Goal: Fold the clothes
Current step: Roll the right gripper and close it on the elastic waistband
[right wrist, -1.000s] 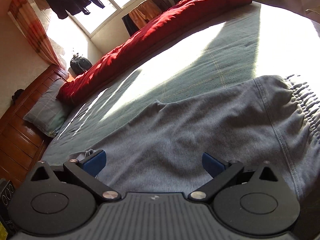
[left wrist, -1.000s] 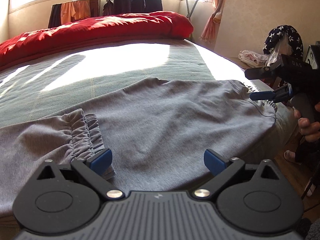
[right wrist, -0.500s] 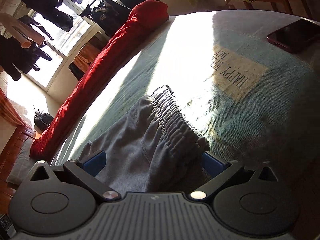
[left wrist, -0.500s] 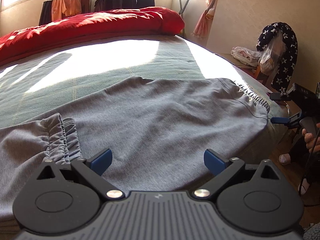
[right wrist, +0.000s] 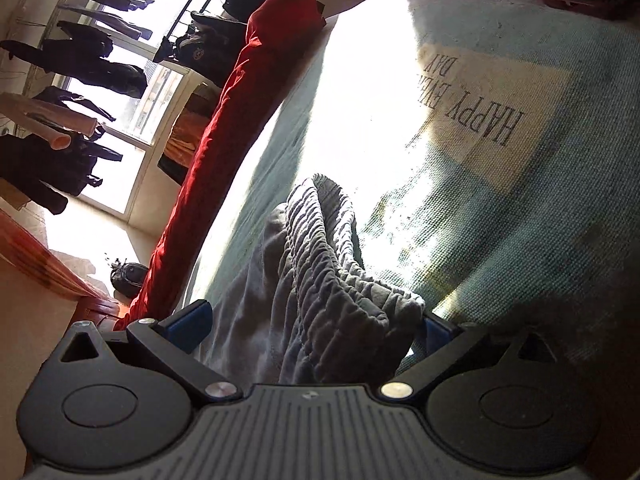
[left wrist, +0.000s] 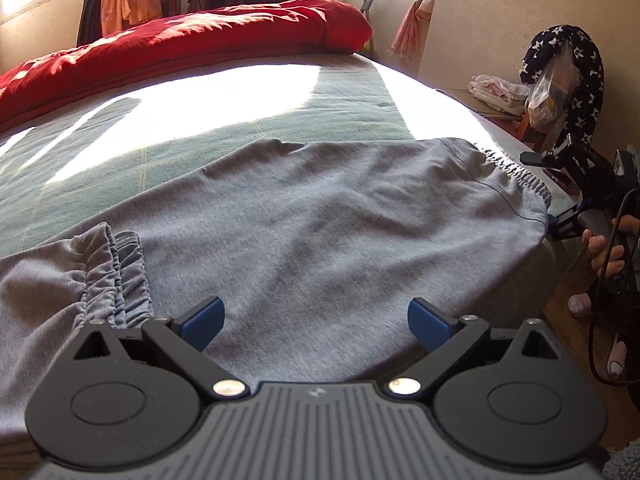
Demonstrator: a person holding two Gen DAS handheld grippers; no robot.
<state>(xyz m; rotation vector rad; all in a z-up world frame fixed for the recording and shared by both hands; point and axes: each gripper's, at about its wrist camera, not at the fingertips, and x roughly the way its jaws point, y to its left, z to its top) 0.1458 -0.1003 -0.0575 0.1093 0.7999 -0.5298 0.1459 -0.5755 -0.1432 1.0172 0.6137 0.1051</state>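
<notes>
Pants (left wrist: 320,220) lie flat on bed (left wrist: 240,128), one fold done | our left tongs (left wrist: 316,320) wide apart, empty | our right tongs (right wrist: 316,320) spread around waistband (right wrist: 328,248), no pinch yet | more folds left, we think

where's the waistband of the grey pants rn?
Elastic waistband lies bunched between the open right gripper, and at the bed's right edge in the left view.

Grey sweatpants (left wrist: 320,224) lie spread on the bed, cuffs folded over.
</notes>
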